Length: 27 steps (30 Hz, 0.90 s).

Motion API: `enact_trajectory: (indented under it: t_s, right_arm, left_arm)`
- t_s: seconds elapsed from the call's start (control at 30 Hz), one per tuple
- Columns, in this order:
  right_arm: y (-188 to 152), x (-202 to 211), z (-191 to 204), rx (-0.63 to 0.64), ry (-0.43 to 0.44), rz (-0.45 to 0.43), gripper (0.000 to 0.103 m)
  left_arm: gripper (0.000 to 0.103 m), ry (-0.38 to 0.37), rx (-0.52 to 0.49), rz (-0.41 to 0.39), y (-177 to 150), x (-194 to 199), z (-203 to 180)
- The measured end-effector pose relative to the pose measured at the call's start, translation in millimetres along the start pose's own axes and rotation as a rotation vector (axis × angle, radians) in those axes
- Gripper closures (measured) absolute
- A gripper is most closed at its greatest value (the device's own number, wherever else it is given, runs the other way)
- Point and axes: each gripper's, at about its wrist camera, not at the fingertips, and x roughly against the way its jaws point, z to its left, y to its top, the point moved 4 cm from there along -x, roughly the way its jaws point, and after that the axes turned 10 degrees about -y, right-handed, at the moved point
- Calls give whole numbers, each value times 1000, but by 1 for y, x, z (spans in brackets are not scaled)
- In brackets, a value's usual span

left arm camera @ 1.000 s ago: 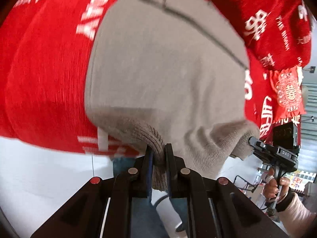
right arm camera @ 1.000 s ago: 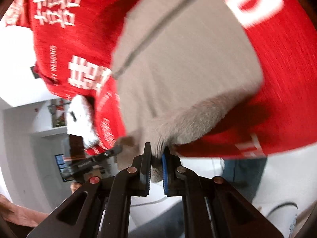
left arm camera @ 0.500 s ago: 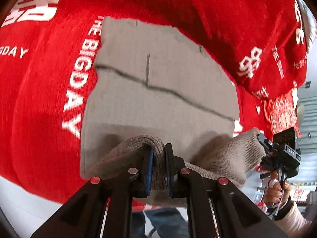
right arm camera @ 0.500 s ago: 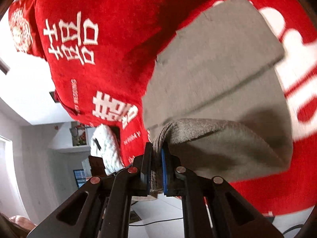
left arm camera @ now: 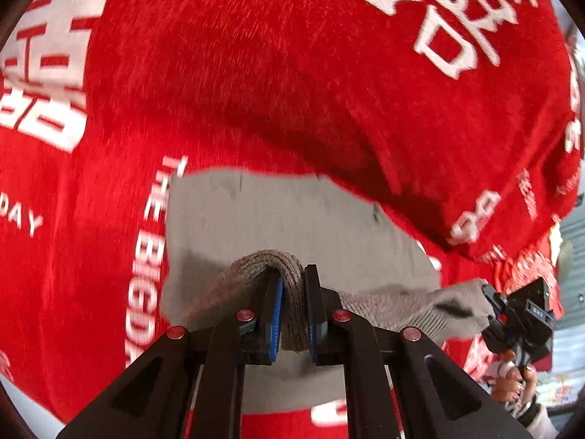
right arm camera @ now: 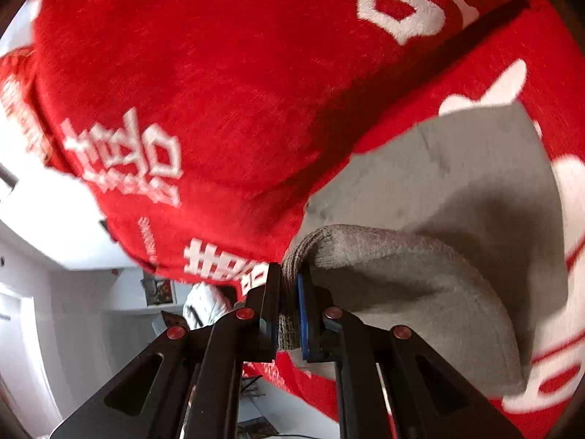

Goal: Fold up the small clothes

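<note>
Both tongs are clamped on the same grey knit garment (left arm camera: 292, 219). Seen from the left wrist, the left gripper (left arm camera: 292, 314) has its blue-padded fingers (left arm camera: 275, 322) closed on a ribbed hem bunched into a thick roll that rises between the jaws. From that roll the hem runs rightward to the right gripper (left arm camera: 488, 294), small at the frame's edge, with the person's hand (left arm camera: 512, 376) on its handle below.

From the right wrist, the right gripper (right arm camera: 289, 311) pinches another corner of the ribbed edge, the knit squeezed flat between its fingers (right arm camera: 302, 314). Beyond the jaws the garment (right arm camera: 420, 190) doubles over itself: the gripped layer curves up and back above a flat layer lying on the red blanket (right arm camera: 201, 73).

That red blanket (left arm camera: 256, 73), plush with white printed characters and lettering, fills most of both views, and a raised fold of it casts a shadow on the garment's far edge. Past the blanket's edge in the right wrist view, a white room wall (right arm camera: 55, 329) and a small framed picture (right arm camera: 161, 291) appear.
</note>
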Motion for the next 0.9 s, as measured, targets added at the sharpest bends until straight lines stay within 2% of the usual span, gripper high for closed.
enact_trajectory:
  t_s: [0.1,0.27,0.37,0.43,0.47,0.5,0.53,0.57,0.6,0.7,0.77,0.8,0.83,0.87,0.9]
  right_arm:
    - [25,-16,-15,-65,-25,-16,94]
    - [54,-32,-50,-229,-38,-26,94]
    - [58,-35,-52,-199,-90,4,93]
    - [59,-37,-48,-144,-161,26,91]
    - [60,-38,-45,-109,-204,33,76]
    - [61,-39,-41,-45,-288,36,62]
    - [62,-40,-37,17,-349,33,33]
    - [62,-42,-33,61,-384,28,28]
    - [62,-46,-26,138,-431,30,28]
    - [58,-65,-18,294,-541,74,37]
    - [56,-82,-22,367,-630,121,62]
    - [56,-88,-24,388,-670,138,69]
    - [56,-93,-25,418,-718,145,83]
    - [56,-93,-23,438,-725,141,96]
    - [56,-91,-19,453,-719,131,96]
  left_arm:
    - [90,61,4,7,21,-28,4]
    - [90,180,31,39,34,-68,17]
    - [90,182,102,61,40,-72,29]
    - [90,177,118,46,46,-65,32]
    - [90,186,111,36,50,-59,32]
    - [90,197,103,31,52,-54,32]
    - [90,212,92,26,55,-49,33]
    - [90,220,88,24,56,-46,33]
    - [90,226,84,25,58,-43,33]
    - [90,232,69,43,56,-43,35]
    - [90,247,57,63,53,-46,34]
    - [90,254,51,75,49,-51,34]
    - [90,257,49,84,47,-55,33]
    - [90,253,47,93,43,-60,31]
    - [90,246,45,100,40,-63,30]
